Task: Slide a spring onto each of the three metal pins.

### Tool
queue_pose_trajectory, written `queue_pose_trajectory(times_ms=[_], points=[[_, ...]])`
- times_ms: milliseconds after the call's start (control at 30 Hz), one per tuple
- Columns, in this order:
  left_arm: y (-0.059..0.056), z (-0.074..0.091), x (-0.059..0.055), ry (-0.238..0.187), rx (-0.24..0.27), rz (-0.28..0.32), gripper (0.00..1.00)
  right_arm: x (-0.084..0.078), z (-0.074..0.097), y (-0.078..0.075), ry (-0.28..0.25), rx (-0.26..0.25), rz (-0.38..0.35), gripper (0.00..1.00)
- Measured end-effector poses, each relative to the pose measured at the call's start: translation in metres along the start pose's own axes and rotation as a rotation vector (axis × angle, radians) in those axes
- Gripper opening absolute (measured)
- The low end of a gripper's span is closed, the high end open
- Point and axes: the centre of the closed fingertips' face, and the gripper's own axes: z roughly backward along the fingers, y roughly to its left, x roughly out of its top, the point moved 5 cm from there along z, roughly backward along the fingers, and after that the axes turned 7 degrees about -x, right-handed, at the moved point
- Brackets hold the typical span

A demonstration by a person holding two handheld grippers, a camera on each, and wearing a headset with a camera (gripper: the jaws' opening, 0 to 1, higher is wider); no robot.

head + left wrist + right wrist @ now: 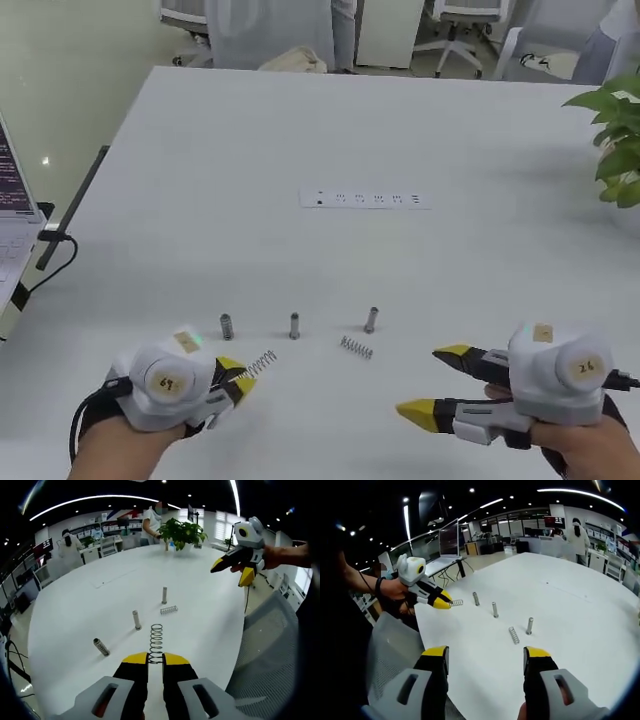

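Note:
Three short metal pins stand in a row on the white table [330, 130]: the left pin [227, 326] wears a spring, the middle pin [294, 325] and the right pin [371, 320] are bare. A loose spring [356, 348] lies just in front of the right pin. My left gripper [240, 378] is shut on one end of another spring [260, 365] [156, 640], which points toward the middle pin [136, 620] from slightly in front of it. My right gripper [440, 385] [485, 655] hovers open at the right, with nothing between its fingers and the loose spring [513, 635] ahead of it.
A white power strip [365, 199] lies further back at the table's middle. A laptop [10, 200] and a black cable [60, 240] sit at the left edge. A green plant [615, 140] stands at the right edge. Office chairs [455, 30] stand beyond the far side.

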Motion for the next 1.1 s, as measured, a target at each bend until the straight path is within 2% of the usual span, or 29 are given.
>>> queue_pose_trajectory(times_ms=[333,433,667,867,1100], points=[[-0.022,0.002,0.031,-0.032,-0.060,-0.105,0.02,0.014,-0.008,0.015,-0.031,0.059,0.023,0.52],[-0.033,-0.001,0.043,-0.039,-0.092,-0.161,0.02,0.016,-0.011,0.020,-0.033,0.078,0.029,0.50],[-0.055,-0.006,0.064,-0.067,-0.158,-0.221,0.03,0.021,-0.016,0.028,-0.042,0.120,0.039,0.47],[-0.071,-0.009,0.077,-0.074,-0.207,-0.285,0.03,0.028,-0.018,0.035,-0.060,0.159,0.053,0.44],[-0.084,-0.012,0.085,-0.080,-0.252,-0.331,0.03,0.028,-0.018,0.044,-0.054,0.215,0.067,0.39]])
